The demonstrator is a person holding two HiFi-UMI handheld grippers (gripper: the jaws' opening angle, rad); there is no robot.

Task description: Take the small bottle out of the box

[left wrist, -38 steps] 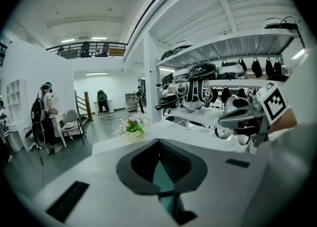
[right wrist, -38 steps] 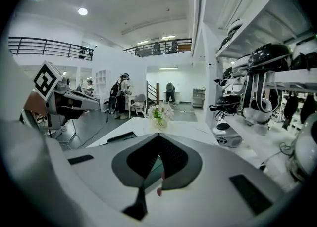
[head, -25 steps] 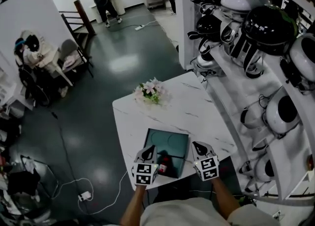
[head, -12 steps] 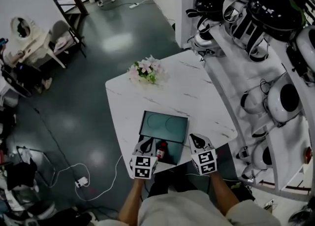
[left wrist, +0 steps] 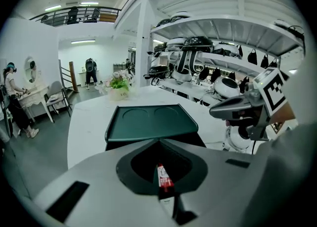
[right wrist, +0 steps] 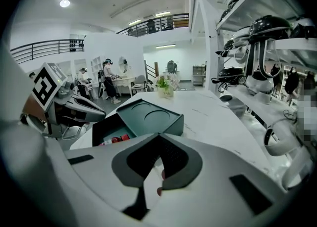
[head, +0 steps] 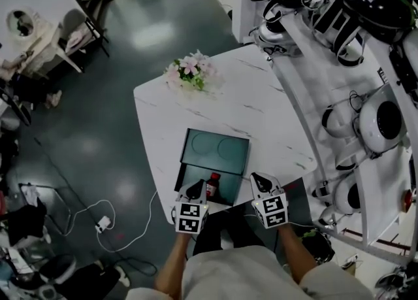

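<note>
A dark green box [head: 196, 189] sits at the near edge of the white marble table [head: 261, 116], its lid [head: 216, 151] swung back and open. The small red bottle [head: 212, 186] rests inside the box. My left gripper [head: 194, 191] hovers at the box's near left corner, shut and empty, just left of the bottle. In the left gripper view only a sliver of the bottle [left wrist: 164, 176] shows through the slit of that gripper [left wrist: 159, 143]. My right gripper [head: 259, 181] hangs just right of the box, shut [right wrist: 156, 137], with the bottle [right wrist: 115, 139] ahead to its left.
A small pot of pink flowers [head: 191, 70] stands at the table's far corner. A white shelf [head: 313, 129] with black and white helmets runs along the table's right side. Cables and a power strip [head: 103, 222] lie on the dark floor to the left.
The head view has tilted down, so the table and box sit higher in the frame. Both grippers stay shut on either side of the box's near end.
</note>
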